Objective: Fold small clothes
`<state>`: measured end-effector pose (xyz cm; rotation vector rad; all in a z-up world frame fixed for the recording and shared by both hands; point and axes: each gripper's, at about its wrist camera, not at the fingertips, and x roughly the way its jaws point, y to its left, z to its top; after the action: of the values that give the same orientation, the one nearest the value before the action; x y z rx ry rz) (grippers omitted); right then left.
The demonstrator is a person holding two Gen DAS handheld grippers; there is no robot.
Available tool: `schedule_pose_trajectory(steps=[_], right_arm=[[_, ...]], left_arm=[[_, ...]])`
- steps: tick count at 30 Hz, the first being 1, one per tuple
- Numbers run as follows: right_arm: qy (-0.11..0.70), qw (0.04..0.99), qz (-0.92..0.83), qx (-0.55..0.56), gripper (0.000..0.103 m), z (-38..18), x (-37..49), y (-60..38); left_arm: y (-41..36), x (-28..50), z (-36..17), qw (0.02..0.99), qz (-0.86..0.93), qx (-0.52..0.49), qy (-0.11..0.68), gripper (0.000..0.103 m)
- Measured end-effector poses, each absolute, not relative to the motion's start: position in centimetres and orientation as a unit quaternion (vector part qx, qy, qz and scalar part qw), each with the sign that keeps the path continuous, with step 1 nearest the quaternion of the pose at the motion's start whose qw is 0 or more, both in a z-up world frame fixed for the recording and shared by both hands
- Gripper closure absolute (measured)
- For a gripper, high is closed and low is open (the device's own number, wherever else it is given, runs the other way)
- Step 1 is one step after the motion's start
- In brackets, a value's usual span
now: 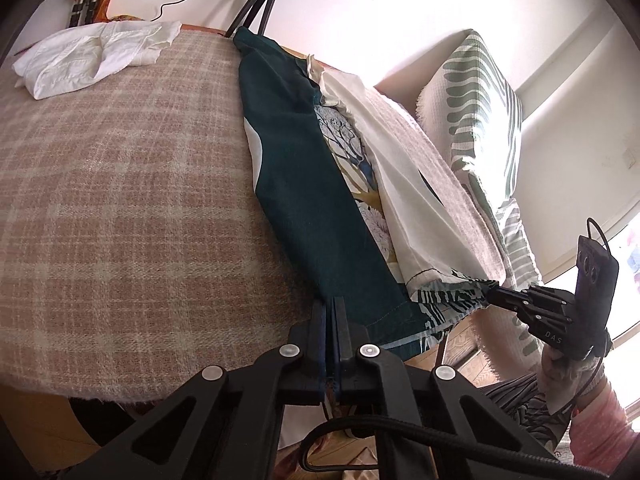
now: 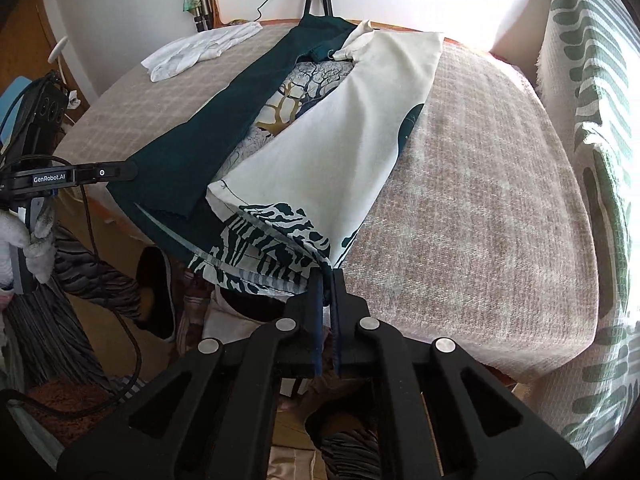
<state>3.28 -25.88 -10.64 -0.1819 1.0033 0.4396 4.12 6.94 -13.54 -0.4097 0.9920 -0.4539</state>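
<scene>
A dark green and white printed garment (image 1: 316, 184) lies lengthwise on the plaid-covered table (image 1: 120, 200), its two sides folded in over a tree print. My left gripper (image 1: 330, 304) is shut on its near green hem corner. My right gripper (image 2: 327, 274) is shut on the near hem corner with the black-and-white print (image 2: 264, 240). The garment also shows in the right wrist view (image 2: 320, 128), and the right gripper shows in the left wrist view (image 1: 494, 290). The left gripper shows at the left of the right wrist view (image 2: 130, 169).
A crumpled white garment (image 1: 88, 56) lies at the table's far left corner, also in the right wrist view (image 2: 200, 50). A tripod (image 1: 260, 0) stands behind the table. A sofa with a green-patterned cover (image 1: 480, 120) stands along the right side.
</scene>
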Motion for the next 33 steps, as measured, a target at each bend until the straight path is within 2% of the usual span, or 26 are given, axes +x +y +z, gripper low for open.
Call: schedule_pose_trajectory(steps=[6,8,9,10,12,17,22,23,25,26,28,33], right_arm=[[0.520,0.818,0.196,-0.146,0.099,-13.3,2.8,-25.4],[0.518,0.818,0.204,-0.142,0.095,-13.5,2.5,-25.7],[0.510,0.822,0.214,-0.136,0.086,-13.3,2.4,-25.8],[0.502,0.825,0.223,-0.136,0.072,-13.1,2.3,-25.7],[0.485,0.829,0.232,-0.156,0.065,-13.1,2.3,-25.4],[0.472,0.815,0.289,-0.173,0.065,-13.2,3.9,-24.4],[0.477,0.782,0.323,-0.239,0.065,-14.0,5.4,-22.2],[0.485,0.773,0.328,-0.244,0.066,-14.2,5.7,-22.1],[0.499,0.758,0.338,-0.248,0.083,-14.3,5.8,-22.4],[0.503,0.753,0.342,-0.250,0.085,-14.3,5.6,-22.5],[0.503,0.749,0.343,-0.261,0.097,-14.1,5.0,-22.8],[0.488,0.790,0.284,-0.239,0.101,-11.6,4.8,-23.7]], left_arm=[[6.7,3.6,-13.7,0.841,-0.209,-0.157,0.474,0.103],[6.7,3.5,-14.4,0.838,-0.207,-0.159,0.479,0.103],[6.7,3.5,-14.6,0.838,-0.205,-0.161,0.480,0.103],[6.7,3.6,-14.7,0.838,-0.204,-0.161,0.481,0.103],[6.7,3.6,-14.6,0.840,-0.203,-0.154,0.479,0.103],[6.6,3.9,-14.2,0.845,-0.203,-0.132,0.476,0.103],[6.1,4.0,-14.2,0.847,-0.199,-0.119,0.479,0.103],[6.1,4.0,-14.2,0.846,-0.199,-0.119,0.479,0.103],[6.1,3.9,-14.2,0.846,-0.199,-0.123,0.479,0.103],[6.2,3.9,-14.2,0.846,-0.200,-0.124,0.479,0.103],[6.2,3.8,-14.2,0.846,-0.201,-0.126,0.478,0.103],[6.4,4.0,-13.2,0.844,-0.209,-0.150,0.471,0.103]])
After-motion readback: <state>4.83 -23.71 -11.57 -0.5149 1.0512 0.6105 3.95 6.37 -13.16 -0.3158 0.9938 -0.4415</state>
